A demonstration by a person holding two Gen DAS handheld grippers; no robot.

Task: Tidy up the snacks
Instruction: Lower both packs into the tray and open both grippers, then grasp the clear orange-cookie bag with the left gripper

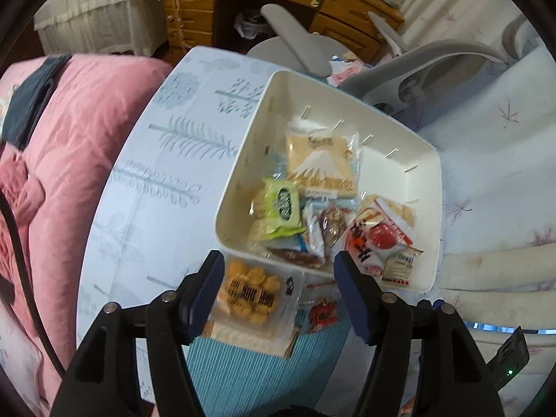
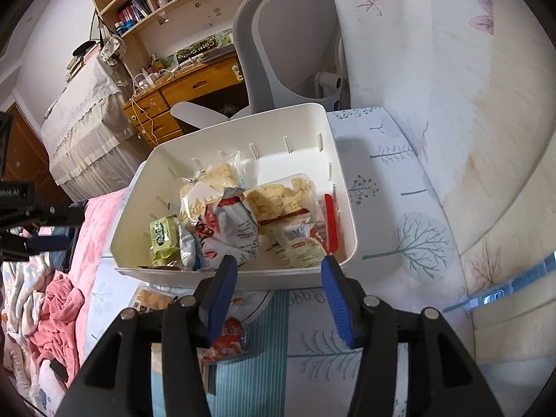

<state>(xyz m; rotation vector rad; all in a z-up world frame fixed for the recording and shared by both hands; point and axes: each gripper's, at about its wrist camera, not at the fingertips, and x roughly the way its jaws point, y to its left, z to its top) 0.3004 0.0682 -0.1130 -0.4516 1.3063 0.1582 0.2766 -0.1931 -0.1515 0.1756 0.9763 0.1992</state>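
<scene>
A white plastic bin (image 1: 243, 160) sits at the far edge of the tree-patterned desk (image 1: 146, 180), packed with snack packets, a green one (image 1: 282, 205) at its left wall. The left gripper (image 1: 279, 264) hangs half open, holding nothing, above a tray of round crackers (image 1: 248, 290) outside the bin. The right gripper (image 2: 279, 267) is likewise half open and empty over the bin's near rim.
</scene>
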